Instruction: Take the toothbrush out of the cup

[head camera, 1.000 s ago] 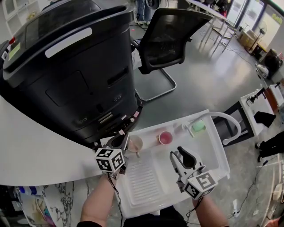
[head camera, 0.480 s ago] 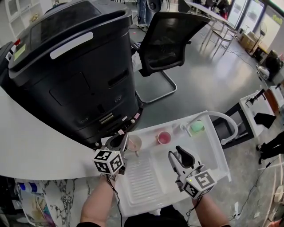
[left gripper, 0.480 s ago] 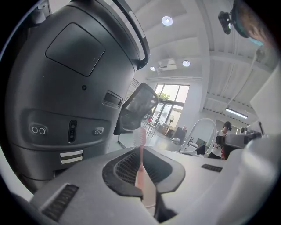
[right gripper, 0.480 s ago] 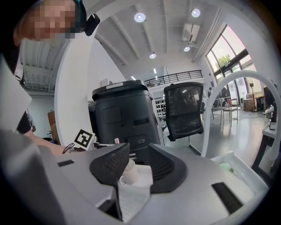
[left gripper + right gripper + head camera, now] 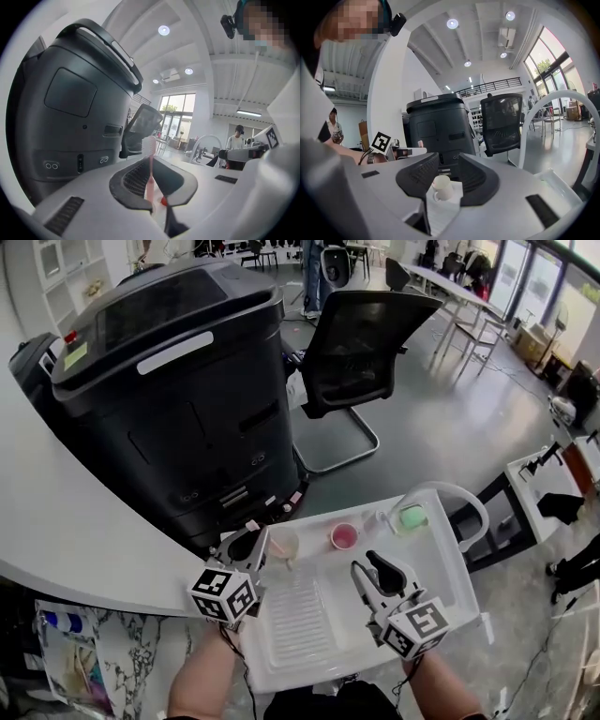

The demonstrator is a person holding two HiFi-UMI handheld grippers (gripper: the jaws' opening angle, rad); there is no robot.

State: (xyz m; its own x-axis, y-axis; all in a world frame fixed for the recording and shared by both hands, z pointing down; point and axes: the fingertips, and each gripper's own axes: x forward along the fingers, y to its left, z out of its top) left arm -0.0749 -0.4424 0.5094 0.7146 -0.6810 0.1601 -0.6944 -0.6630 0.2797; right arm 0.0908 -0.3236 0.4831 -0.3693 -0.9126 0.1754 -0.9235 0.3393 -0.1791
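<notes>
My left gripper (image 5: 151, 161) is shut on a pink toothbrush (image 5: 149, 144), which stands upright between the pads with its bristles on top. In the head view the left gripper (image 5: 246, 546) hangs just left of the white cup (image 5: 284, 545), which stands on the white tray (image 5: 309, 643); the brush is too small to make out there. The right gripper (image 5: 378, 574) hovers open over the tray's right half. Its jaws have just been closing a little, with nothing between them. From the right gripper (image 5: 449, 161) the cup (image 5: 442, 186) shows well ahead through the gap.
A pink cup (image 5: 344, 536) and a green sponge (image 5: 411, 517) stand at the tray's far edge, beside a white arched faucet (image 5: 459, 505). A big black machine (image 5: 178, 390) rises behind the left gripper. An office chair (image 5: 361, 334) stands beyond.
The left gripper has risen with the toothbrush beside the white cup. The right gripper has lifted slightly. The head camera has tipped, so the tray sits lower in view.
</notes>
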